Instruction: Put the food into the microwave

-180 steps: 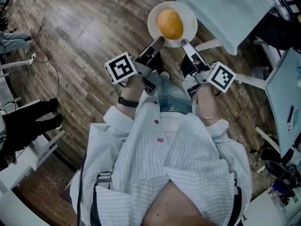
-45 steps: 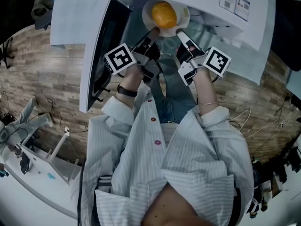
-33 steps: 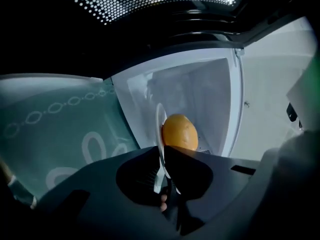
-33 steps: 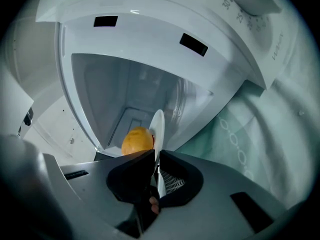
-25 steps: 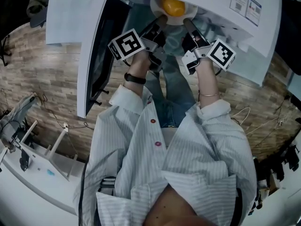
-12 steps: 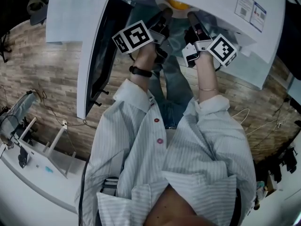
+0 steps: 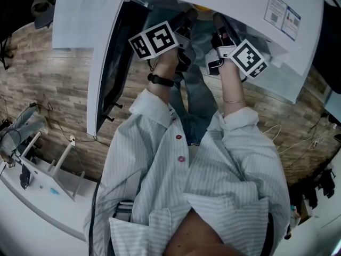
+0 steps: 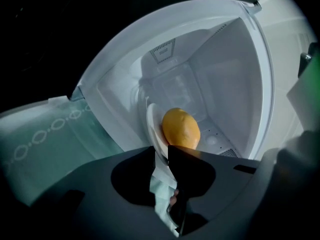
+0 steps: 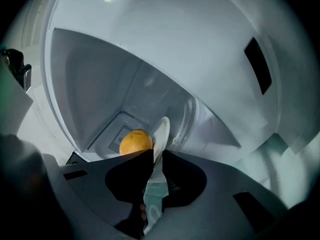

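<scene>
Wood-plank floor (image 7: pixel 42 89). White microwave (image 7: pixel 224 4) at 12 o'clock, door (image 7: pixel 109 63) open at 10. Smooth orange-yellow round food (image 8: pixel 181 129) on white plate (image 8: pixel 151 126), inside the cavity. Left gripper (image 8: pixel 160 151) jaws opening around the plate rim; right gripper (image 9: pixel 156 154) pinches the rim.

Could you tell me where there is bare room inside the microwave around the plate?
Bare cavity floor lies between the plate and the side wall. Crowded in front: left gripper and right gripper, jaws opening, straddle the plate's rim.
</scene>
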`<action>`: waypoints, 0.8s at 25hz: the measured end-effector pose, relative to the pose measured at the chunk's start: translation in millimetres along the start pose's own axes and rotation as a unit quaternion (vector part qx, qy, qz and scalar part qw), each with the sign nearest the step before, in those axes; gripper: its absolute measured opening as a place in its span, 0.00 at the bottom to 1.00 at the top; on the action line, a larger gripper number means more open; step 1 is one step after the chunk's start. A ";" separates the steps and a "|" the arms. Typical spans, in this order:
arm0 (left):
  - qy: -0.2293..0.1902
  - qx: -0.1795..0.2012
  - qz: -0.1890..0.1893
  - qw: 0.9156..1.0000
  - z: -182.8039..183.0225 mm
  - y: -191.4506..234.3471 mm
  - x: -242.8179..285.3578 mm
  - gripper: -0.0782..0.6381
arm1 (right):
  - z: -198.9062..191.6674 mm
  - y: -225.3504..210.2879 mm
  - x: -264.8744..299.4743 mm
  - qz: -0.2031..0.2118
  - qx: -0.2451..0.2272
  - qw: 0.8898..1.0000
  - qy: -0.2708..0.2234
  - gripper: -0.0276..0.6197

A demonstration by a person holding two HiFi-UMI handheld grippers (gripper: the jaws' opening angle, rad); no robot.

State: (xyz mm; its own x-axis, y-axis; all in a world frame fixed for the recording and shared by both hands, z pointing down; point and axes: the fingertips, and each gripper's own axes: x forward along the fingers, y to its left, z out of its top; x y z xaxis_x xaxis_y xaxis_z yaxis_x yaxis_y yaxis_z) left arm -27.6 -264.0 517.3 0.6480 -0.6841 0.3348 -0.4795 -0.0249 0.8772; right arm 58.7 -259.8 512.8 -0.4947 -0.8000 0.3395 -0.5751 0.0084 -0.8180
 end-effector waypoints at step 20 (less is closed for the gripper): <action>0.000 0.027 0.019 0.999 7.9 -2.2 -6.1 0.33 | 16.3 8.5 11.6 -0.085 -0.208 0.974 0.002 0.24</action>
State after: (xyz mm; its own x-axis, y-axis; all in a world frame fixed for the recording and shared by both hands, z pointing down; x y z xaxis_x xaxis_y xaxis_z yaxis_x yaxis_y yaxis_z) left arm -35.2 -265.5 510.7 0.6285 -0.6855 0.3676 -0.5347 -0.0376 0.8442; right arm 58.7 -278.8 502.2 -0.3711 -0.8086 0.4567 -0.8629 0.1185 -0.4913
